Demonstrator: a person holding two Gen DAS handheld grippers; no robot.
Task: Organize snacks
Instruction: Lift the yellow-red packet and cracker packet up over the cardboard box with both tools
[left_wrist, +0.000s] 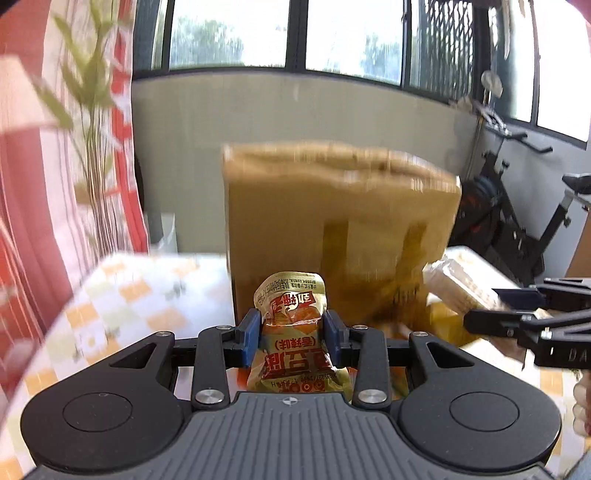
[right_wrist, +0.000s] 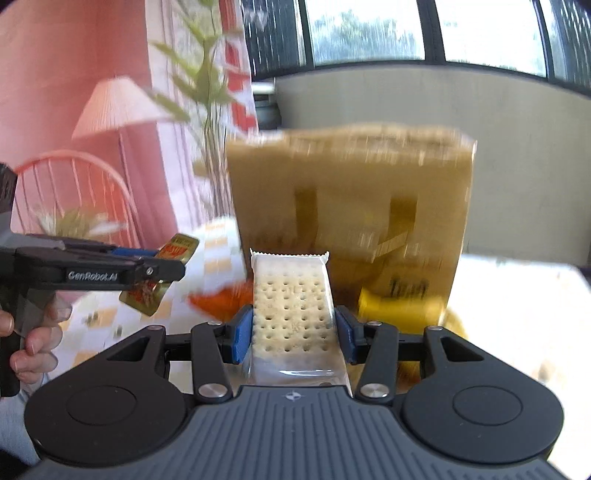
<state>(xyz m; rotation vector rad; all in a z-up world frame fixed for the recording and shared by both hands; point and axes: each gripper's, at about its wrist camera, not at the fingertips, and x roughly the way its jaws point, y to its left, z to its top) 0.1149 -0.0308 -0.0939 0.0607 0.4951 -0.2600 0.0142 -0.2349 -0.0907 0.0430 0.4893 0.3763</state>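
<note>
While its 2 blue pads press in from either side, the left gripper (left_wrist: 292, 334) clamps a gold and red snack pouch (left_wrist: 291, 325), printed text upside down. Closed likewise, the right gripper (right_wrist: 294, 334) pinches a clear-wrapped cracker pack (right_wrist: 291, 310) lengthwise. Both snacks hang above the checkered tablecloth (left_wrist: 122, 295). Just beyond them a brown paper bag (right_wrist: 351, 206) stands upright, blurred, with a yellow packet (right_wrist: 399, 306) and an orange one (right_wrist: 221, 301) at its base. Behind rise a green plant (right_wrist: 207, 92), windows (left_wrist: 343, 37) and an exercise bike (left_wrist: 509, 218).
</note>
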